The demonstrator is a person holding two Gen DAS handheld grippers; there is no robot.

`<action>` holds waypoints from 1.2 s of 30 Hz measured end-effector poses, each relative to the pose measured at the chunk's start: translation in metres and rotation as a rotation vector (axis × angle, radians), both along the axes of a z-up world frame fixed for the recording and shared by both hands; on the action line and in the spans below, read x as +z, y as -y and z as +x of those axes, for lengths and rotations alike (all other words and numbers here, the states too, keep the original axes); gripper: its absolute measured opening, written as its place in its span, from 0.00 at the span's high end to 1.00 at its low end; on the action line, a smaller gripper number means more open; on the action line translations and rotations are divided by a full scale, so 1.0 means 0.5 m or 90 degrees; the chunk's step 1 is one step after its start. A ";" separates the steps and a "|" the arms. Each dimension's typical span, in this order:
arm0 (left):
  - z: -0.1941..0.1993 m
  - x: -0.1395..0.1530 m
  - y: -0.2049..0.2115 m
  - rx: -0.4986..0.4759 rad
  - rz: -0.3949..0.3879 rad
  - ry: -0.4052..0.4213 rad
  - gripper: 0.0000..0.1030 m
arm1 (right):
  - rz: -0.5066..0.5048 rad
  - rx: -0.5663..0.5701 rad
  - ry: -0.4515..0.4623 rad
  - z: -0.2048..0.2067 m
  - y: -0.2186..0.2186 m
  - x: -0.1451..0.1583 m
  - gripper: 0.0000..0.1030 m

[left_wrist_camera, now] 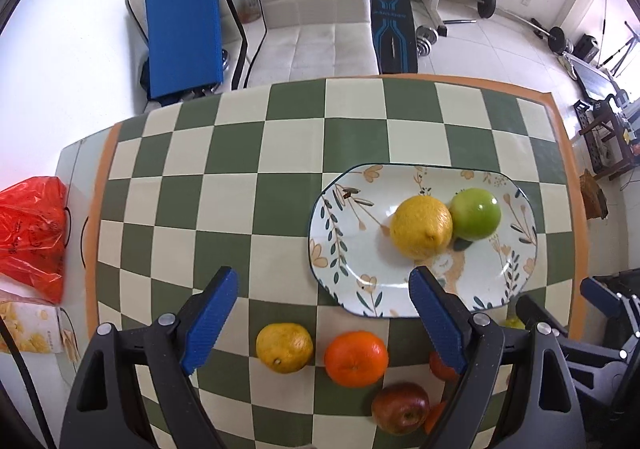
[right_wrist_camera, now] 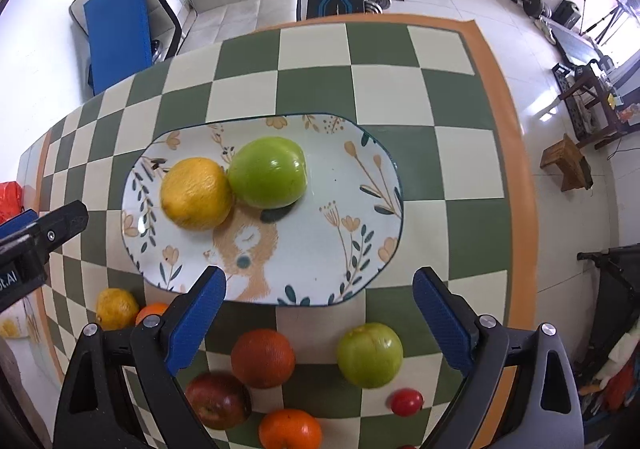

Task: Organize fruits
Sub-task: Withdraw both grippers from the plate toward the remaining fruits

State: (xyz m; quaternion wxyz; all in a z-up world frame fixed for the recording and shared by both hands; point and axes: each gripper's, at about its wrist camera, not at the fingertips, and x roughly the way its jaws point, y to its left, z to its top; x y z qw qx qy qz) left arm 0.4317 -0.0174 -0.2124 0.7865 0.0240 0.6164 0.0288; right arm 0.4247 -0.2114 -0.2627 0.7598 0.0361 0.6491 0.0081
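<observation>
A floral oval plate (left_wrist_camera: 348, 249) (right_wrist_camera: 352, 185) holds a lemon (left_wrist_camera: 421, 227) (right_wrist_camera: 197, 193) and a green apple (left_wrist_camera: 476, 213) (right_wrist_camera: 267, 171), touching. On the checkered cloth nearer me lie a yellow citrus (left_wrist_camera: 284, 347) (right_wrist_camera: 116, 308), an orange (left_wrist_camera: 356, 358), a red apple (left_wrist_camera: 401, 407) (right_wrist_camera: 218, 400), a dark orange (right_wrist_camera: 263, 357), a second green apple (right_wrist_camera: 369, 353), another orange (right_wrist_camera: 290, 429) and a small tomato (right_wrist_camera: 407, 401). My left gripper (left_wrist_camera: 324, 289) is open and empty above the loose fruit. My right gripper (right_wrist_camera: 320, 287) is open and empty over the plate's near rim.
A red plastic bag (left_wrist_camera: 32, 233) and a snack packet (left_wrist_camera: 28, 329) lie off the cloth's left edge. A white chair (left_wrist_camera: 312, 5) stands behind the table. Gym gear sits on the floor beyond. The table's right edge (right_wrist_camera: 520, 177) is close to the plate.
</observation>
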 end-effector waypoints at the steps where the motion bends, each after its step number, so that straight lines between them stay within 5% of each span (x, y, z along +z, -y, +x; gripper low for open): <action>1: -0.011 0.012 -0.001 -0.001 -0.001 0.007 0.15 | -0.003 0.001 0.008 -0.010 -0.002 0.013 0.06; 18: -0.186 0.169 -0.007 -0.020 -0.032 0.097 0.15 | -0.020 0.014 0.123 -0.203 -0.014 0.253 0.06; 33: -0.250 0.219 -0.025 -0.006 -0.050 0.133 0.15 | 0.008 0.004 0.174 -0.294 -0.016 0.352 0.06; 36: -0.241 0.192 -0.032 0.003 -0.046 0.117 0.00 | 0.022 -0.007 0.175 -0.296 -0.009 0.347 0.06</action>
